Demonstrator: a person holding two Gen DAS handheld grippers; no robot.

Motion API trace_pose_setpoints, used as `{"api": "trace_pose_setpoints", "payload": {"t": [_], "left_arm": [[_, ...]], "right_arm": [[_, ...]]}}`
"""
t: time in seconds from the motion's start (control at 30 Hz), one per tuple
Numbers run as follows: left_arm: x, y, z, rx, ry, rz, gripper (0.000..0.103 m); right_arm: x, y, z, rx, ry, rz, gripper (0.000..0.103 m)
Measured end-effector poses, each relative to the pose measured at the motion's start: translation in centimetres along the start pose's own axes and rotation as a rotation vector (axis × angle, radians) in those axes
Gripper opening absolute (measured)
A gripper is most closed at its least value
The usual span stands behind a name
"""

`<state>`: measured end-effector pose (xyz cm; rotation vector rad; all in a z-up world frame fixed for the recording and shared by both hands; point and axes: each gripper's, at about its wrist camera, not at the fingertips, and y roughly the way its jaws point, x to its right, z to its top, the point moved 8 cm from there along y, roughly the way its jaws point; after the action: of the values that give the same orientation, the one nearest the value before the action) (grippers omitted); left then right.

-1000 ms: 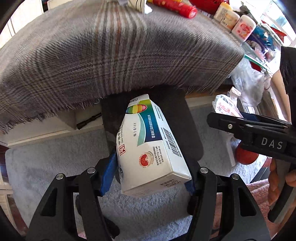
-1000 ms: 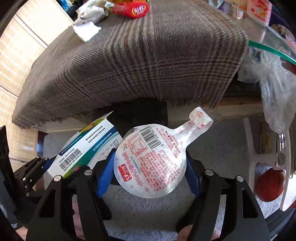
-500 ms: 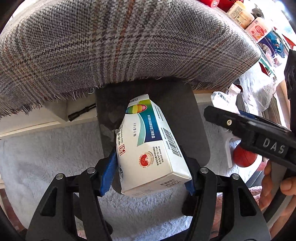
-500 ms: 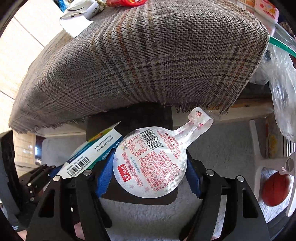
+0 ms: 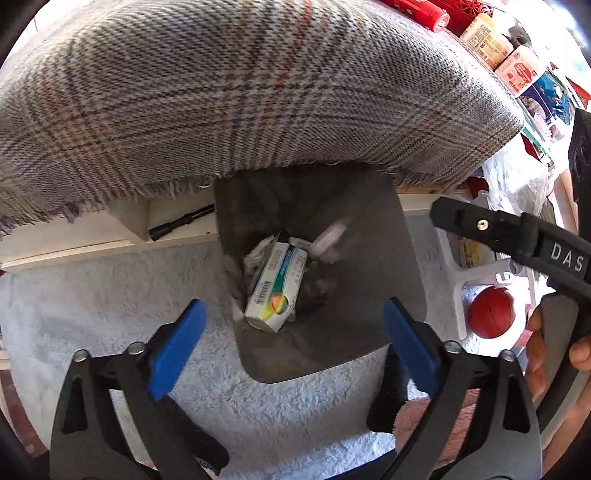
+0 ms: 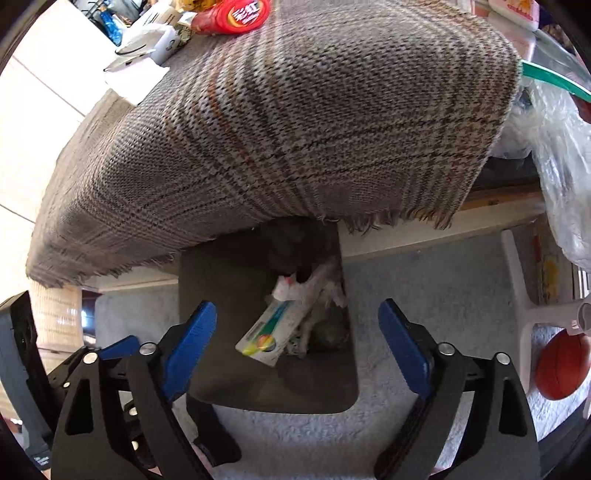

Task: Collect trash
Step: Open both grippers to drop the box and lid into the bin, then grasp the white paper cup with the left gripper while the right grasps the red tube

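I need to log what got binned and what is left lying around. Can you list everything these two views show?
Dark grey plastic bin: one, on the carpet under the table edge.
White-and-blue cardboard box: one, inside the bin.
Pale crumpled wrappers: several, inside the bin.
Grey plaid woven tablecloth: one, draped over the table.
Red tube: one, on the tablecloth.
Orange-red ball: one, on the floor.
Pale fluffy carpet: one, under the bin.
Left tongs: open, empty, jaws just opened.
Right tongs: open, empty, jaws just opened.

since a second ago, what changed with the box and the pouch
Both jaws have just been opening: the left gripper let go of the box and the right gripper the pouch; both fell into the bin. Plaid cloth and ball unchanged.
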<state>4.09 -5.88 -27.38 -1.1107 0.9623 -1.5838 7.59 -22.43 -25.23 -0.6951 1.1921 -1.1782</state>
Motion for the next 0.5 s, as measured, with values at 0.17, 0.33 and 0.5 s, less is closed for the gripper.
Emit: {"api": "trace_pose_setpoints", "payload": {"t": [0.17, 0.33, 0.5], "left_arm": [[-0.5, -0.8, -0.3, 0.010, -0.008, 0.005, 0.095], [-0.9, -1.8, -0.5, 0.020, -0.017, -0.001, 0.095], [-0.3, -4.2, -0.2, 0.062, -0.011, -0.006, 0.095]], "right_arm": [[1.4, -0.9, 0.0, 0.007, 0.000, -0.025, 0.100], [1.2, -1.6, -0.5, 0.007, 0.001, -0.011, 0.100], [1.1, -3.5, -0.2, 0.034, 0.024, 0.024, 0.100]]}}
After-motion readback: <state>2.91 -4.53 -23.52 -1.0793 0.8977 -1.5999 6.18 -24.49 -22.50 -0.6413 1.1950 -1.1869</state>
